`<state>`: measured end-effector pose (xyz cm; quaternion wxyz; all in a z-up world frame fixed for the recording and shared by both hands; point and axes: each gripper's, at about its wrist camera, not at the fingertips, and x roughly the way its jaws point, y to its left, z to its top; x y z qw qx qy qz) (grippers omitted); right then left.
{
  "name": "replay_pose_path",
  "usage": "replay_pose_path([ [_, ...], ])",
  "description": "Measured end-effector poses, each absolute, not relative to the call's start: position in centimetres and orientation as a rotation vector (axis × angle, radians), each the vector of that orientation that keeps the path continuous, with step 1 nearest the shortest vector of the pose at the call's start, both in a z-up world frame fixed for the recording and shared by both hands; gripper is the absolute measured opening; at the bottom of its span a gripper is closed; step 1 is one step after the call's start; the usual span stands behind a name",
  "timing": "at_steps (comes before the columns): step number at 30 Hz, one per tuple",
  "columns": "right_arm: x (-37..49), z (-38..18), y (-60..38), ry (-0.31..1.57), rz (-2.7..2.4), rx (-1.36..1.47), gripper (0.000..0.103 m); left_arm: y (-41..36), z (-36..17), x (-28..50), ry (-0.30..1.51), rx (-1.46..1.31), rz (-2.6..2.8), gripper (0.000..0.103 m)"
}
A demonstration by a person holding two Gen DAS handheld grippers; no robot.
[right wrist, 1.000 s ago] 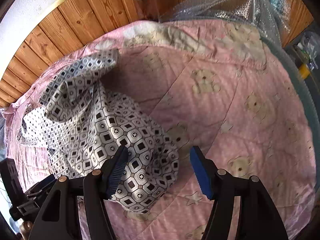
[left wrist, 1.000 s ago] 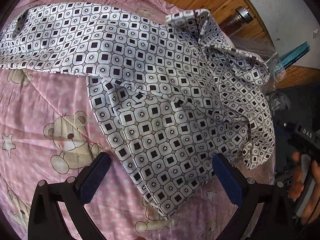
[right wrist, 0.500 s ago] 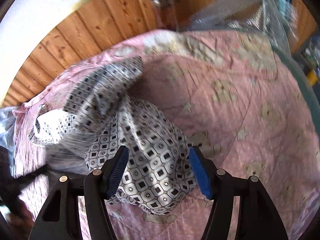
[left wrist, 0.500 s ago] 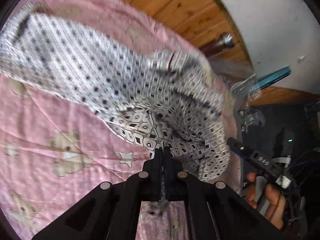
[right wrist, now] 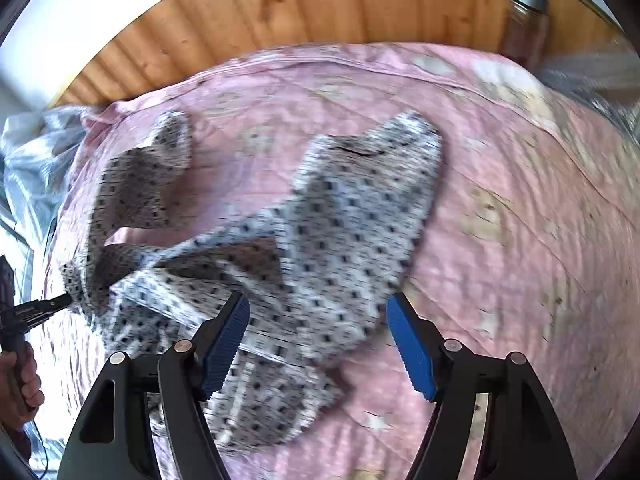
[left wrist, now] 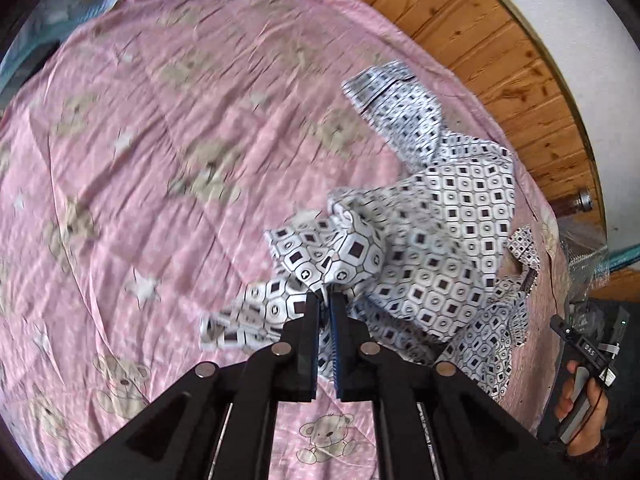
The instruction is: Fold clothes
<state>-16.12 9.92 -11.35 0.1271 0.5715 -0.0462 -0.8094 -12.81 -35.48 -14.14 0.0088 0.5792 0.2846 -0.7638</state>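
Note:
A white shirt point(left wrist: 448, 240) with a black square-and-ring print lies bunched on the pink quilt point(left wrist: 160, 160). My left gripper point(left wrist: 325, 304) is shut on a fold of its edge, and the cloth trails off to the right. In the right wrist view the same shirt point(right wrist: 320, 240) is blurred and stretched across the quilt, one end pinched by the left gripper point(right wrist: 66, 300) at the far left. My right gripper point(right wrist: 318, 320) hangs open just above the shirt's near part, blue pads point(right wrist: 412, 348) wide apart and nothing between them.
The quilt point(right wrist: 520, 220) with teddy bears and stars covers the whole surface. Wooden panelling point(right wrist: 280, 8) runs along the far side, with a glass jar point(right wrist: 524, 16) against it. Crinkled clear plastic point(right wrist: 28, 148) lies at the left. A hand point(left wrist: 580, 404) holds the right tool.
My left gripper went from open over the shirt to shut on its edge, then pulled it up and leftwards, dragging the cloth into a bunch. The right gripper stayed open and drew back.

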Motion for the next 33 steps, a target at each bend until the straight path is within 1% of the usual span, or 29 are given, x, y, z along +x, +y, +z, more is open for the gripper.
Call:
replay_pose_path([
  [3,-18.3,-12.0,3.2,-0.134,-2.203,1.640,0.073,-36.0,-14.3,-10.3,1.006,1.747,-2.351,0.012],
  [5,-20.3,-12.8,-1.3,-0.150,-2.101,1.632,0.073,-36.3,-14.4,-9.0,1.045,1.709,-2.337,0.023],
  [7,-23.0,-14.1,-5.3,-0.177,-2.035,1.634,0.073,-36.6,-14.5,-8.4,1.077,1.683,-2.317,0.030],
  [10,-27.9,-16.7,-9.2,-0.204,-2.037,1.697,0.073,-36.7,-13.7,-8.2,1.096,1.660,-2.301,0.032],
  [12,-30.7,-19.0,-10.7,-0.168,-2.056,1.788,0.073,-36.6,-13.3,-8.0,1.082,1.653,-2.318,0.033],
  [13,-31.8,-20.3,-11.3,-0.133,-2.049,1.838,0.075,-36.2,-13.4,-8.6,1.074,1.652,-2.320,0.034],
  [14,-32.4,-20.6,-11.8,-0.127,-2.055,1.815,0.081,-35.9,-13.6,-9.2,1.067,1.651,-2.321,0.035],
  [15,-32.8,-20.6,-12.7,-0.089,-2.049,1.810,0.062,-35.6,-14.1,-9.9,1.068,1.650,-2.317,0.037],
  [16,-32.9,-20.3,-13.2,-0.040,-2.052,1.792,0.020,-35.3,-14.6,-10.5,1.069,1.649,-2.313,0.039],
  [17,-32.9,-19.7,-13.6,0.009,-2.060,1.767,0.011,-35.1,-15.1,-11.2,1.070,1.648,-2.310,0.039],
  [19,-32.6,-16.2,-12.6,-0.009,-2.125,1.631,0.009,-34.7,-15.8,-12.4,1.068,1.627,-2.314,0.039],
  [20,-32.1,-13.5,-11.3,-0.033,-2.180,1.541,0.009,-34.6,-16.0,-13.0,1.064,1.605,-2.327,0.030],
  [21,-31.4,-10.3,-9.4,-0.082,-2.253,1.429,0.008,-34.7,-14.9,-13.4,1.056,1.562,-2.376,0.016],
  [22,-30.4,-7.0,-6.9,-0.125,-2.343,1.326,0.008,-34.7,-13.8,-13.8,1.047,1.517,-2.424,0.001],
  [24,-28.3,-2.3,-1.1,-0.220,-2.494,1.220,0.008,-34.8,-11.5,-14.6,1.029,1.423,-2.525,0.001],
  [25,-27.3,-1.7,1.8,-0.268,-2.555,1.225,0.009,-34.5,-9.4,-15.2,1.022,1.362,-2.620,0.001],
  [26,-26.7,-2.9,4.0,-0.258,-2.610,1.279,0.009,-33.8,-7.5,-16.2,0.988,1.335,-2.702,0.001],
  [27,-26.3,-4.7,6.0,-0.230,-2.662,1.347,0.010,-32.6,-6.6,-17.9,0.933,1.377,-2.749,0.002],
  [29,-27.0,-11.6,9.3,-0.216,-2.586,1.597,0.027,-30.1,-5.1,-21.1,0.816,1.468,-2.832,0.005],
  [30,-26.7,-14.6,10.7,-0.233,-2.535,1.719,0.056,-28.9,-5.9,-22.6,0.744,1.549,-2.819,0.005],
  [31,-26.3,-17.3,12.1,-0.252,-2.493,1.833,0.060,-28.1,-6.8,-23.6,0.689,1.614,-2.780,0.005],
  [32,-24.9,-17.9,13.0,-0.304,-2.482,1.834,0.060,-27.8,-7.7,-24.0,0.678,1.673,-2.733,0.005],
  [33,-23.3,-17.8,13.9,-0.367,-2.481,1.800,0.062,-27.7,-8.4,-23.7,0.691,1.713,-2.701,0.005],
])
